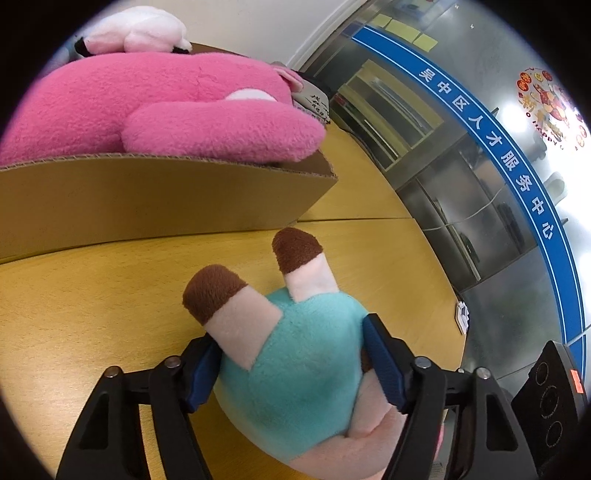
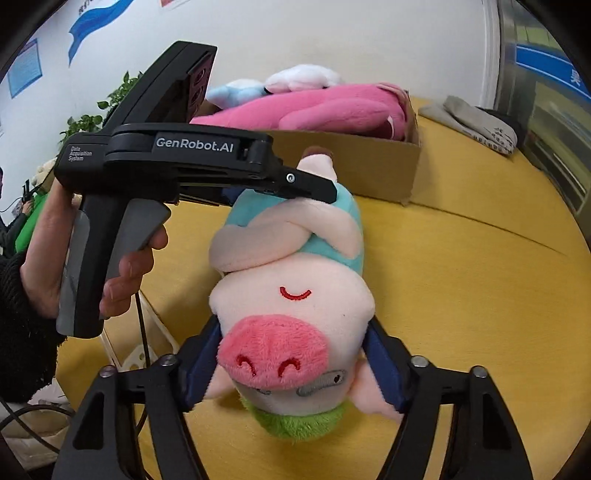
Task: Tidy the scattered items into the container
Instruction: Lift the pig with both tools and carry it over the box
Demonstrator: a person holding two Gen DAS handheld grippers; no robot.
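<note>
A plush pig (image 2: 291,295) in a teal shirt, with a green cap and brown feet, is held above the yellow table. My left gripper (image 1: 291,362) is shut on its teal body (image 1: 303,362), legs pointing toward the box. My right gripper (image 2: 291,365) is shut on its head, snout toward the camera. The left gripper also shows in the right wrist view (image 2: 317,192), clamped on the pig's body. The cardboard box (image 1: 147,192) (image 2: 369,162) stands just beyond, holding a large pink plush (image 1: 155,107) (image 2: 317,107) and a white plush (image 1: 140,33) (image 2: 303,75).
A light blue plush (image 2: 232,92) lies in the box at its far left. A grey cloth (image 2: 476,122) lies on the table's far right. The table (image 1: 92,302) has a seam and a curved edge on the right, by a glass wall. A black device (image 1: 554,391) sits at lower right.
</note>
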